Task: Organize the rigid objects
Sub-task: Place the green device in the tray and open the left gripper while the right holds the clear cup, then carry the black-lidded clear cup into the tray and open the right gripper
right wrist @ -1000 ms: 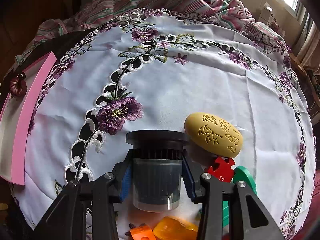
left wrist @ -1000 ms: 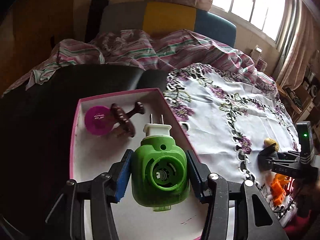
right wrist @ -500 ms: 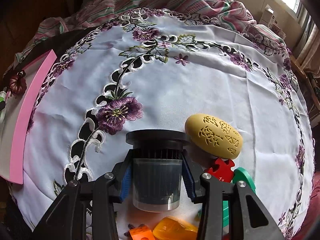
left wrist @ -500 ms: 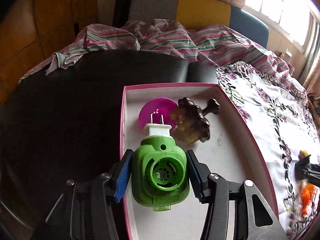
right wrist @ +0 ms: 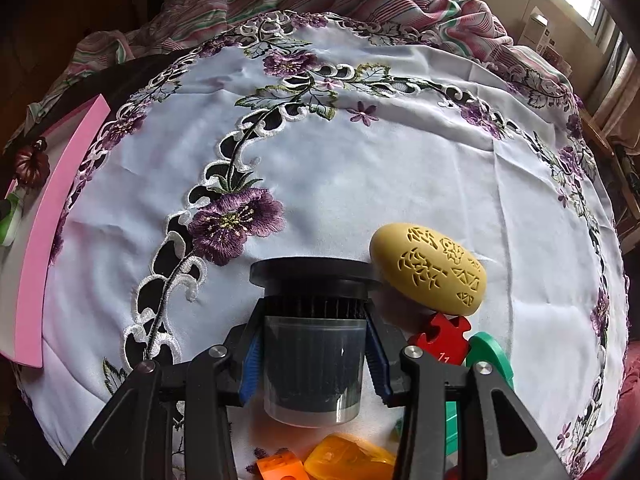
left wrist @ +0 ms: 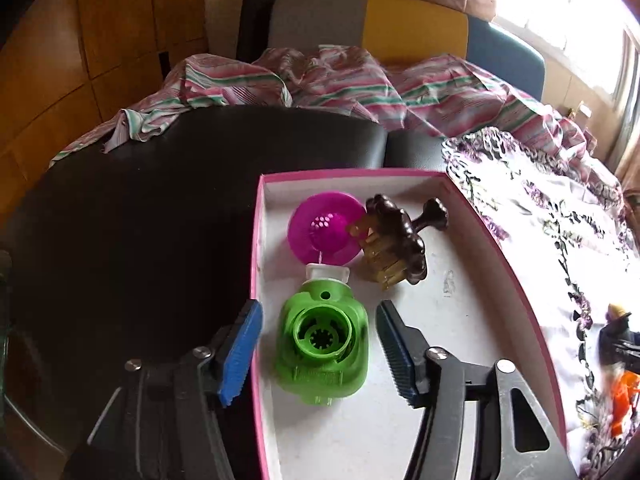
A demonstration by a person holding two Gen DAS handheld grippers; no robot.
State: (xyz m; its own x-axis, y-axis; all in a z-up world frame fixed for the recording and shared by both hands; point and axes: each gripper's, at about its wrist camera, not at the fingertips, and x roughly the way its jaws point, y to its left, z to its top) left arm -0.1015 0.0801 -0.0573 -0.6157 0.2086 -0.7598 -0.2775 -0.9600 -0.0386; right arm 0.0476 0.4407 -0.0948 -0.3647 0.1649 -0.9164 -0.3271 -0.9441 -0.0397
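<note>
A green plug-in device (left wrist: 323, 338) lies in the pink-rimmed white box (left wrist: 460, 312), free between the jaws of my open left gripper (left wrist: 318, 354). A magenta strainer (left wrist: 325, 229) and a brown hair clip (left wrist: 394, 240) lie just beyond it in the box. My right gripper (right wrist: 314, 354) is shut on a dark jar with a black lid (right wrist: 314, 336), held low over the embroidered tablecloth (right wrist: 360, 160). A yellow carved oval (right wrist: 430, 274) sits just right of the jar.
A red puzzle piece (right wrist: 442, 336), a green piece (right wrist: 490, 354) and orange pieces (right wrist: 344, 460) lie by the right gripper. The box's pink wall (right wrist: 52, 216) shows at the far left. Black cushions (left wrist: 140, 220) and a striped cloth (left wrist: 340, 84) lie around the box.
My left gripper opened and let go of the green plug-in device, which now lies in the box. It also swung slightly left. The right gripper and jar have stayed put.
</note>
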